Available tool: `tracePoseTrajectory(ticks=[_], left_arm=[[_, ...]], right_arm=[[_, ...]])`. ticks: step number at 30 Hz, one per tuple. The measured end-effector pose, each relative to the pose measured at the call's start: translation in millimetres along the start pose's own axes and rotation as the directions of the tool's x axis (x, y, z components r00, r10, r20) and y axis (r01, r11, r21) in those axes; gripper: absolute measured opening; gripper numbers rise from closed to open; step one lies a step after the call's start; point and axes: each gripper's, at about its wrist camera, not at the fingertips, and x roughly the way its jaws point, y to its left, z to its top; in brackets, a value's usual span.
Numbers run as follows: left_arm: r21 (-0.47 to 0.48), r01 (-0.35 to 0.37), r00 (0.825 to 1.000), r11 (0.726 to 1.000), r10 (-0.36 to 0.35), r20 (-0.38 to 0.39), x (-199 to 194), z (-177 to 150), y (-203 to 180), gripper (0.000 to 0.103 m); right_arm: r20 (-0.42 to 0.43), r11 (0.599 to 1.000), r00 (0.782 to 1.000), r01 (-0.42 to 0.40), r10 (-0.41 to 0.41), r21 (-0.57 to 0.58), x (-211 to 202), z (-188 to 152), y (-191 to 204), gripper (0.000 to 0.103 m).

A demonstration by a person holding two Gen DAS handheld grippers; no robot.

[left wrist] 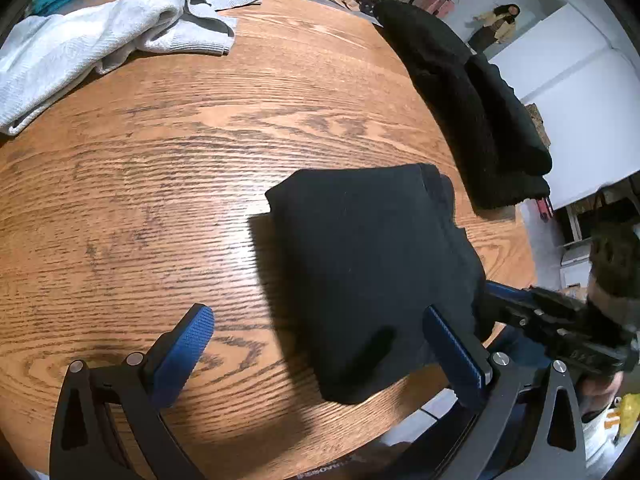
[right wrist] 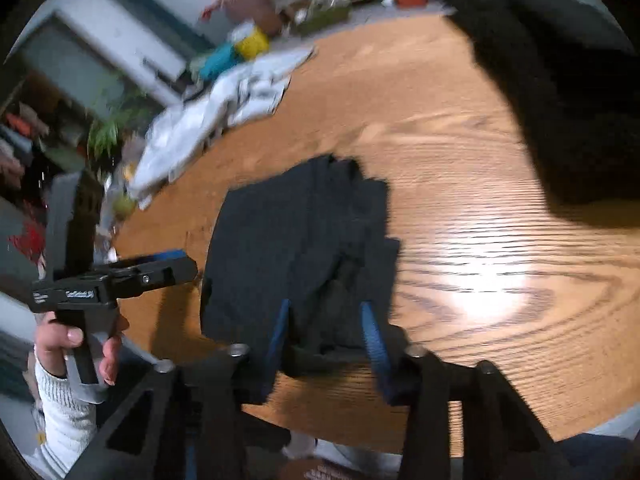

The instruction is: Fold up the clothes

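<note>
My right view is blurred. The folded black garment (left wrist: 372,276) lies at the worktop's (left wrist: 160,184) near edge — bare wood to its left. Left gripper (left wrist: 320,344) jaws gape, empty; right gripper (right wrist: 326,332) jaws straddle cloth, partly open — grip unclear.

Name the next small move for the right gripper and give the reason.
Probably close the right gripper on the near edge of the black garment and lift it. The cloth bunches between its fingers there, the garment looks folded, and the left gripper is open and holds nothing.
</note>
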Motion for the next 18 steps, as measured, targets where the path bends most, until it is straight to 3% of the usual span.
tracePoseTrajectory(ticks=[2, 4, 5, 8, 10, 11, 12, 14, 15, 18], left_arm=[[-0.002, 0.008, 1.000, 1.000, -0.008, -0.005, -4, -4, 2, 0.103], [0.001, 0.014, 1.000, 1.000, -0.014, -0.020, -5, -12, 3, 0.103], [0.003, 0.014, 0.999, 1.000, -0.014, -0.033, -5, -14, 5, 0.103], [0.023, 0.004, 0.997, 1.000, -0.002, -0.082, 0, -21, 7, 0.103], [0.050, -0.019, 0.993, 0.999, 0.024, -0.111, 7, -24, 6, 0.103], [0.062, -0.030, 0.992, 0.998, 0.037, -0.123, 11, -25, 5, 0.103], [0.071, -0.038, 0.990, 0.997, 0.047, -0.132, 14, -27, 5, 0.103], [0.083, -0.052, 0.987, 0.995, 0.064, -0.146, 18, -30, 5, 0.103], [0.082, -0.051, 0.987, 0.995, 0.063, -0.151, 19, -30, 5, 0.103], [0.086, -0.044, 0.986, 0.995, 0.058, -0.159, 21, -31, 6, 0.103]], right_arm=[[0.031, 0.999, 0.999, -0.013, 0.014, -0.038, -13, 4, 12, 0.030], [0.080, 0.997, 0.997, 0.029, -0.024, -0.072, -29, 6, 22, 0.040], [0.067, 0.996, 0.997, 0.040, -0.035, -0.076, -28, 6, 24, 0.050], [-0.031, 0.995, 0.997, 0.069, -0.072, -0.070, -7, 7, 23, 0.050], [-0.089, 0.993, 0.991, 0.089, -0.095, -0.078, 16, 8, 21, 0.036], [-0.109, 0.993, 0.990, 0.083, -0.092, -0.083, 23, 9, 19, 0.019], [-0.108, 0.994, 0.991, 0.068, -0.077, -0.084, 25, 11, 18, 0.012], [-0.064, 0.995, 0.997, 0.034, -0.040, -0.099, 15, 15, 21, 0.010], [-0.048, 0.994, 0.999, 0.022, -0.027, -0.104, 9, 17, 21, 0.003], [-0.013, 0.993, 1.000, 0.001, -0.002, -0.116, -2, 21, 20, 0.003]])
